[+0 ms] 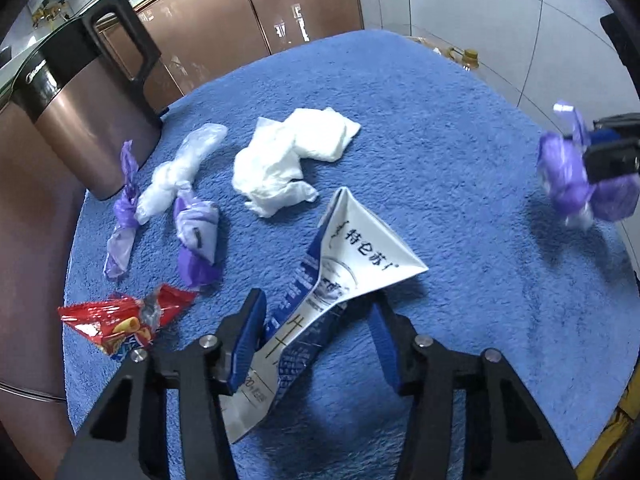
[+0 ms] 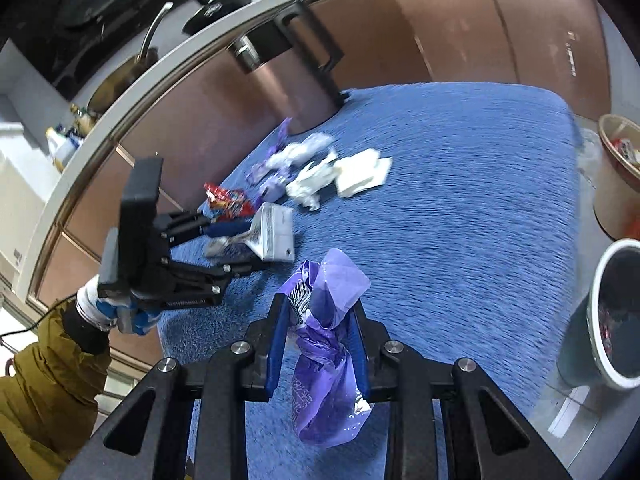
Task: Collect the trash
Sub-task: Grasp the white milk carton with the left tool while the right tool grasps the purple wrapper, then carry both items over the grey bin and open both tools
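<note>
The flattened milk carton (image 1: 340,276) lies on the blue mat (image 1: 440,160), its lower end between the fingers of the left claw (image 1: 316,344). The jaws are spread wide; the left finger touches the carton's edge, the right one stands apart from it, so the carton is not clamped. Just left of that claw lies a red snack wrapper (image 1: 120,324). Ahead and to its left sit a knotted purple bag (image 1: 198,236), a clear plastic bag (image 1: 180,172) and a thin purple twist of plastic (image 1: 122,216) side by side. Straight ahead, beyond the carton's tip, is a heap of crumpled white tissue (image 1: 288,160). Further left-ahead, a copper-coloured bin (image 1: 80,120) with a black lid stands at the mat's edge against the cabinets (image 1: 248,12).

The right claw (image 2: 320,320) is clenched on a purple plastic bag (image 2: 328,356), lifted above the mat, the bag hanging down between the blue pads. To its right, off the mat, stands a white-rimmed grey bin (image 2: 612,320), and further ahead a brown bucket (image 2: 616,184) holding scraps. Nothing lies between this claw and the grey bin.
</note>
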